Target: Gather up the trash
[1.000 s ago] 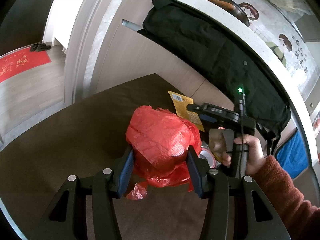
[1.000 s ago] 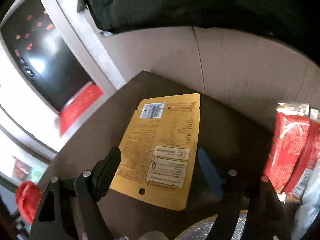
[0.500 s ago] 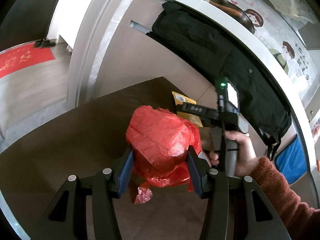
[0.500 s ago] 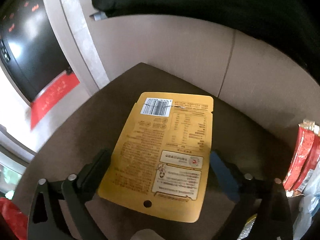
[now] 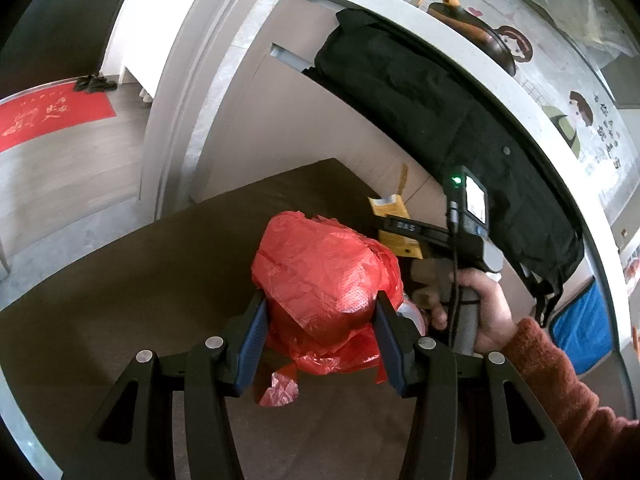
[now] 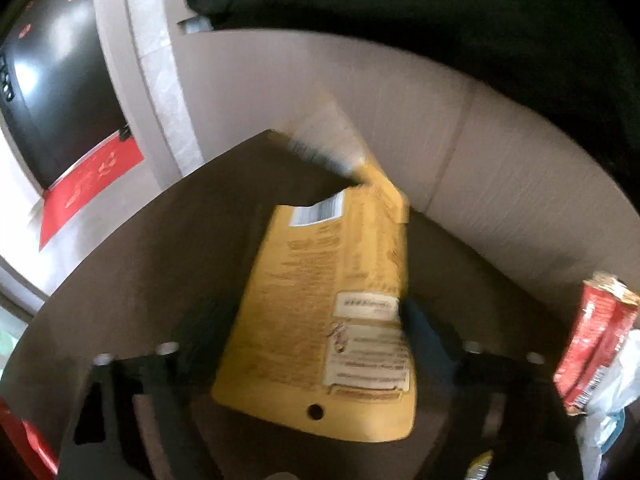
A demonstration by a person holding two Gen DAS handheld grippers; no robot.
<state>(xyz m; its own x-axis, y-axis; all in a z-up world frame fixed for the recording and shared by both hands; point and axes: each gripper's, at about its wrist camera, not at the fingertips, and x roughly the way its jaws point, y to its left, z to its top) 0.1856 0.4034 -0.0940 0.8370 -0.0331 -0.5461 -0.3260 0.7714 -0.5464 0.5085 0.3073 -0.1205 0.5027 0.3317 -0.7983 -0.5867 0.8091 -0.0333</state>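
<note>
My left gripper (image 5: 320,320) is shut on a bulging red plastic bag (image 5: 324,272) and holds it over the dark brown table (image 5: 120,280). A flat yellow snack packet (image 6: 336,312) sits between the fingers of my right gripper (image 6: 304,328), which have closed in on its sides; its far end is bent up off the table. The view is blurred. In the left wrist view the right gripper (image 5: 404,232) is over the yellow packet (image 5: 394,216) at the table's far corner, held by a hand in a rust sleeve.
A red wrapper (image 6: 592,340) and a clear plastic bag (image 6: 612,392) lie at the right of the table. A beige cabinet front (image 5: 320,120) with a black bag (image 5: 440,120) hanging over it stands right behind the table. A red doormat (image 5: 48,116) lies on the floor.
My right gripper has closed onto the yellow packet, which has buckled and lifted at its far end. My left gripper still holds the red bag, nearly in place.
</note>
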